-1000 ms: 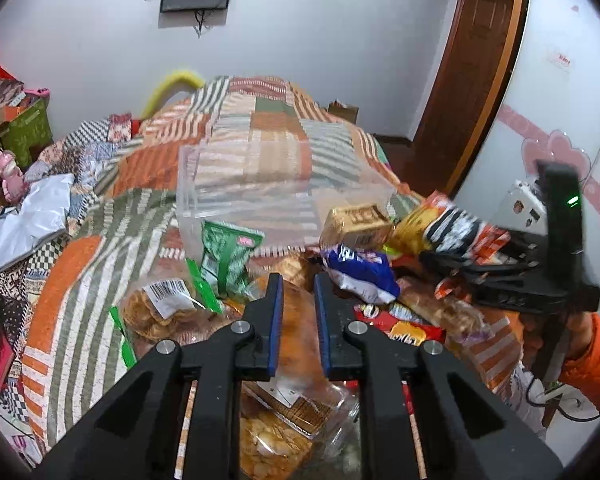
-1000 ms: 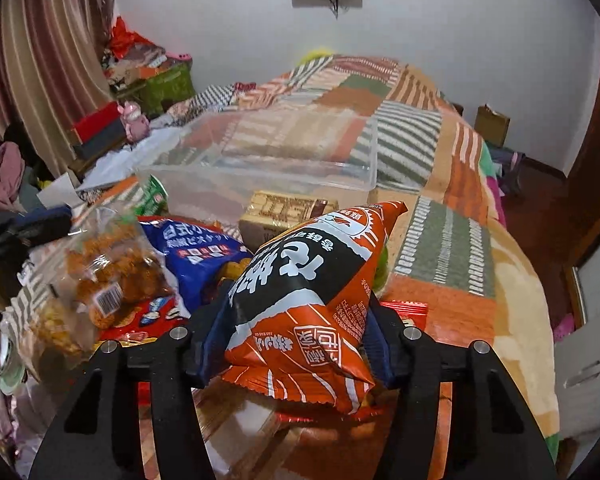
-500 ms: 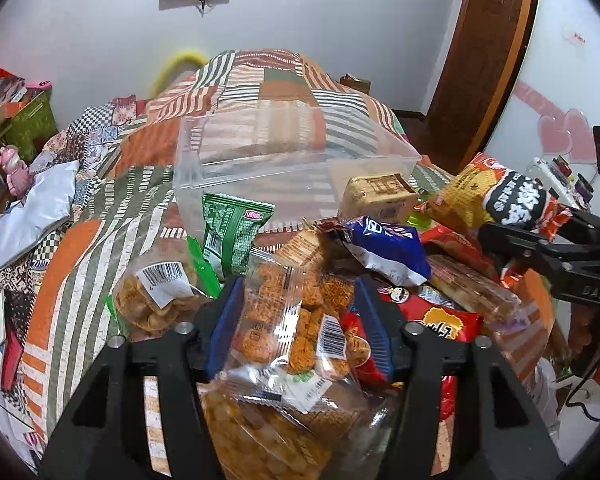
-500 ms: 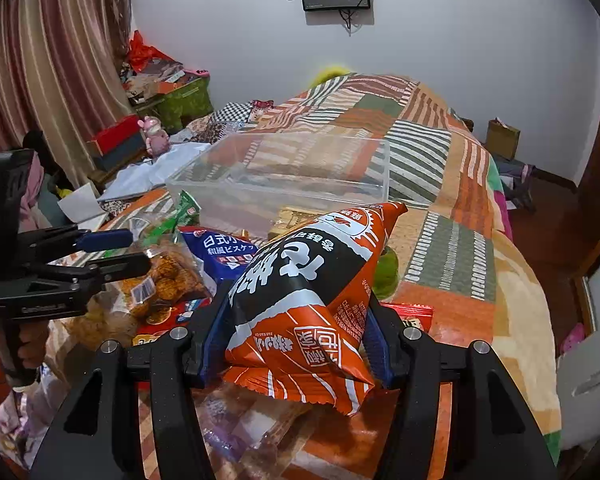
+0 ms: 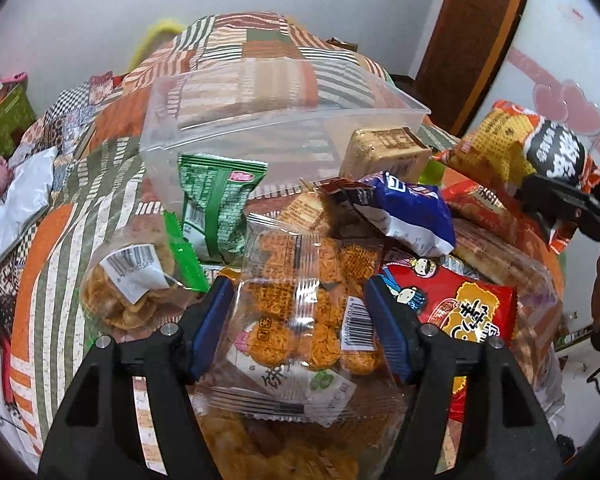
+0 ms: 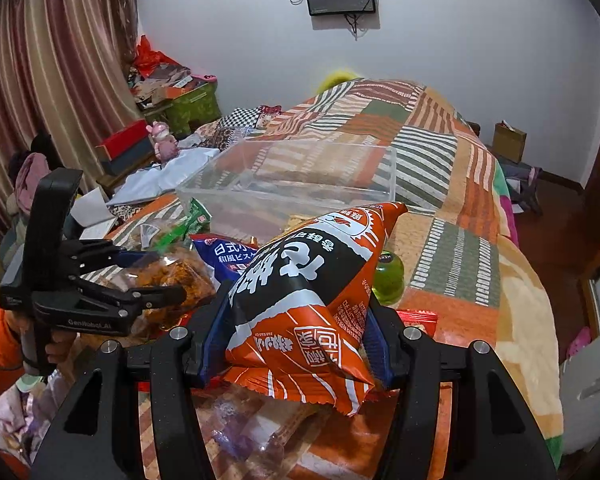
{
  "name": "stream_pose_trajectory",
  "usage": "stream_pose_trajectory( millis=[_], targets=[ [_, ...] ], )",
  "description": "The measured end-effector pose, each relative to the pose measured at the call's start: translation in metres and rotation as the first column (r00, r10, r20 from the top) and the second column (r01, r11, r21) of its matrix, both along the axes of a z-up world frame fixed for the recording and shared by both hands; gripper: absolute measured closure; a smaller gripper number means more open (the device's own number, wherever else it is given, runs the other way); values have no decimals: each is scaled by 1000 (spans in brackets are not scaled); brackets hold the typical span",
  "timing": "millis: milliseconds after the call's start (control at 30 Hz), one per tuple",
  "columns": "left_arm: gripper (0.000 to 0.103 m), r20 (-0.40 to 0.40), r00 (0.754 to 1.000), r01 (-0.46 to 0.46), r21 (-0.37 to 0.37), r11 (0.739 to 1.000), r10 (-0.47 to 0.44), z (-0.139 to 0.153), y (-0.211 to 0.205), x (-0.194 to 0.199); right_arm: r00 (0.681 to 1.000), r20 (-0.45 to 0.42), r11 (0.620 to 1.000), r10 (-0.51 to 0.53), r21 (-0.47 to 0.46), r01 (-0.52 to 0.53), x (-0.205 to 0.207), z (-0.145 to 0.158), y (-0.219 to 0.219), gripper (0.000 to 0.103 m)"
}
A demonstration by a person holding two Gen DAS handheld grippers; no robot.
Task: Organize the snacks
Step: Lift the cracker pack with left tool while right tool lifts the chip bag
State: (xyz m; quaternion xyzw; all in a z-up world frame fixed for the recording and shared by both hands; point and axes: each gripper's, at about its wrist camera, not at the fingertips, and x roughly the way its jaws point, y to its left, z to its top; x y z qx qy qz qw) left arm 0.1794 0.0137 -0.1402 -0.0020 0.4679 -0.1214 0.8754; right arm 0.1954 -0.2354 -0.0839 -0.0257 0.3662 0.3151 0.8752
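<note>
Left tongs [image 5: 300,308], nearly shut a second ago, now clamp a clear bag of crackers [image 5: 304,312], lifted from the pile. Right tongs [image 6: 296,332] keep pinching the orange chip bag [image 6: 312,300]. Both snacks look ready for the empty clear bin [image 5: 260,120] just ahead.

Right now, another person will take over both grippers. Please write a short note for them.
Left gripper: shut on the clear bag of orange crackers, held above the snack pile.
Right gripper: shut on the orange and black chip bag, also lifted.
Clear plastic bin: on the quilt behind the pile; no snack shows inside it.
Waiting in the pile: green packet, blue packet, tan box, red packet, bag of chips with a barcode label.
Done: two bags picked up. Left: put both in the bin, then the others.
</note>
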Motion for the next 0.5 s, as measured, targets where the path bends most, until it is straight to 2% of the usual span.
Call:
stream_pose_trajectory(
  millis=[100,233,400,500],
  targets=[
    [41,3,1000,20,34,999,-20,-1,-8,0,1000,3,1000,4,-2,-4,0,0,2,49],
    [52,11,999,44,63,997,-45,2,-13,-4,1000,7,1000,9,-8,-9,-1,0,3,49],
    [53,41,998,33,89,995,-37,5,-15,-12,1000,19,1000,10,0,-10,1,5,2,49],
    [54,58,998,27,65,998,-31,10,-13,-18,1000,26,1000,12,5,-12,2,9,2,49]
  ],
)
